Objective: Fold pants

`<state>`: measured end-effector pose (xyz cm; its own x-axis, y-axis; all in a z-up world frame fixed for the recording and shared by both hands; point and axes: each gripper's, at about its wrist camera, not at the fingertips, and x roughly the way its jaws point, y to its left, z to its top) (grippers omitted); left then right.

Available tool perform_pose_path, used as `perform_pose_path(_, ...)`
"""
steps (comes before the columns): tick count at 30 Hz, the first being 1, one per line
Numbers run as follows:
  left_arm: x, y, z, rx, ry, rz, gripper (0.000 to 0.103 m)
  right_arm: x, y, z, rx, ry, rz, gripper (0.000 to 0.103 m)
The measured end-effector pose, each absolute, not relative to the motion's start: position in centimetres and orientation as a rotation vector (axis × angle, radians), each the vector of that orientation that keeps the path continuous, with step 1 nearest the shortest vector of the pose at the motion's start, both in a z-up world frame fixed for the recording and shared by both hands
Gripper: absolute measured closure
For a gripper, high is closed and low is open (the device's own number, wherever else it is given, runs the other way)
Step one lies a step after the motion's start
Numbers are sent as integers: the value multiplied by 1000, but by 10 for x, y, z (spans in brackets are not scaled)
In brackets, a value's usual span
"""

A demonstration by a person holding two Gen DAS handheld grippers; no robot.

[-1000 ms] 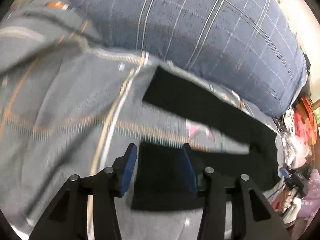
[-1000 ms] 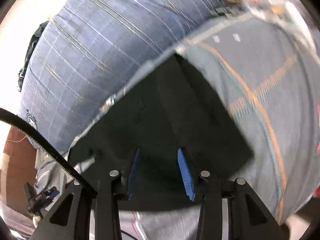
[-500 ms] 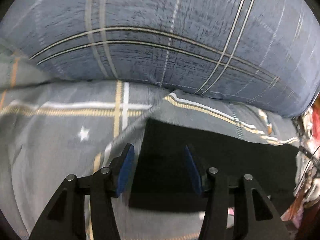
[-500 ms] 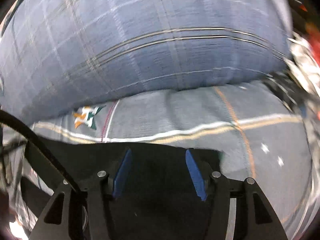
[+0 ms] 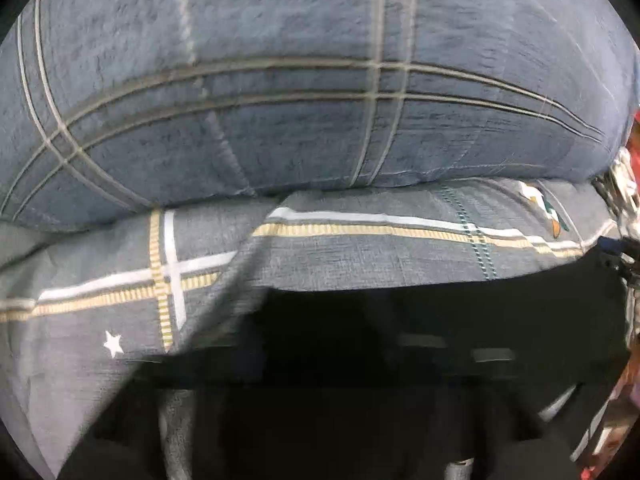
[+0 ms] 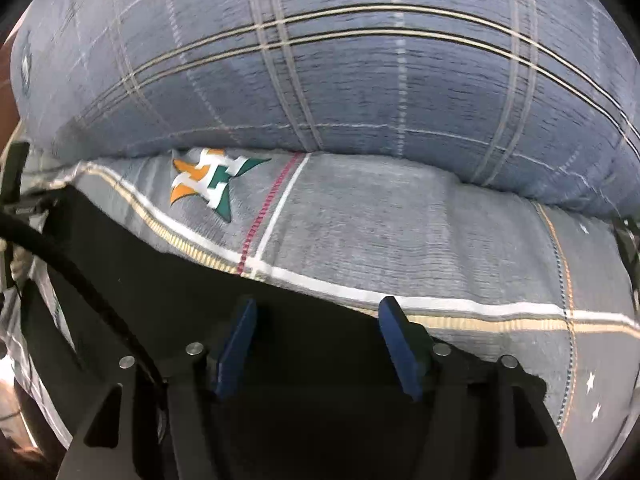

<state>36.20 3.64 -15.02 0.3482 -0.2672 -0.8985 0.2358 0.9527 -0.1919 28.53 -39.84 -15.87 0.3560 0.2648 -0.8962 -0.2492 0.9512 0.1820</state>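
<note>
Right now the black pants (image 6: 320, 360) lie flat on the grey plaid bedsheet (image 6: 400, 240), just in front of one big blue checked pillow (image 6: 320, 80) that sits at the far edge. One pair of pants, one pillow, two grippers, by my count.

From the right wrist view, the right gripper (image 6: 316, 344) stands released over the dark cloth, its blue pads (image 6: 236, 344) well apart; its jaws have just been opening, and the fabric lies under and between them without being pinched.

From the left wrist view things are murkier: the left gripper (image 5: 320, 360) is lost against the black cloth and blurred. Its jaws have just been closing and I judge them clenched, most likely on an edge of the pants, though I cannot make out any pad on the fabric.

As for handling, I would guess the pants are light, soft and limp, with no stiffness at all. They should drape and slide readily over the sheet, and a single layer may slip out of a shallow pinch. The sensible places to take hold look like the near corners or the hem edge, one gripper at each, biting well into the cloth
</note>
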Motion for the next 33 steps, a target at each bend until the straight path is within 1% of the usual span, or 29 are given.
perform_pose_path(1,361,36,-147,-55,1177,-354,91,282,-393,-158,-8,1161,353,54)
perform_pose_path(2,359,32,-143,-23,1159,-348,91,280,-390,-155,-17,1160,367,88)
perform_pose_path(3,356,29,-140,4,1147,-341,91,277,-388,-152,-15,1172,384,97)
perform_pose_path(7,341,27,-116,-10,1077,-332,91,260,-388,-133,-3,1144,374,97)
perform_pose_path(12,304,31,-66,-58,968,-348,91,229,-390,-93,7,1063,358,98)
perform_pose_path(15,267,36,-38,-72,890,-359,91,201,-389,-69,9,1015,359,98)
perform_pose_path(18,208,46,-23,-50,798,-338,90,160,-390,-56,39,975,374,98)
perform_pose_path(21,153,62,-34,-30,767,-331,87,111,-392,-63,91,973,392,98)
perform_pose_path(23,108,72,-57,-4,797,-316,85,77,-394,-83,131,1005,406,98)
perform_pose_path(24,88,81,-69,-8,820,-301,85,57,-395,-98,148,1035,412,101)
perform_pose_path(25,74,88,-77,-23,842,-293,85,36,-395,-114,151,1067,398,102)
perform_pose_path(28,28,130,-105,-200,919,-263,85,-3,-405,-149,173,1127,336,102)
perform_pose_path(30,15,155,-115,-340,944,-260,83,-18,-413,-157,198,1127,296,101)
perform_pose_path(31,11,165,-119,-411,953,-263,81,-23,-416,-157,210,1116,275,101)
perform_pose_path(32,10,170,-121,-456,952,-264,75,-26,-419,-156,222,1101,255,101)
perform_pose_path(33,11,178,-122,-527,943,-266,66,-26,-420,-153,238,1088,247,101)
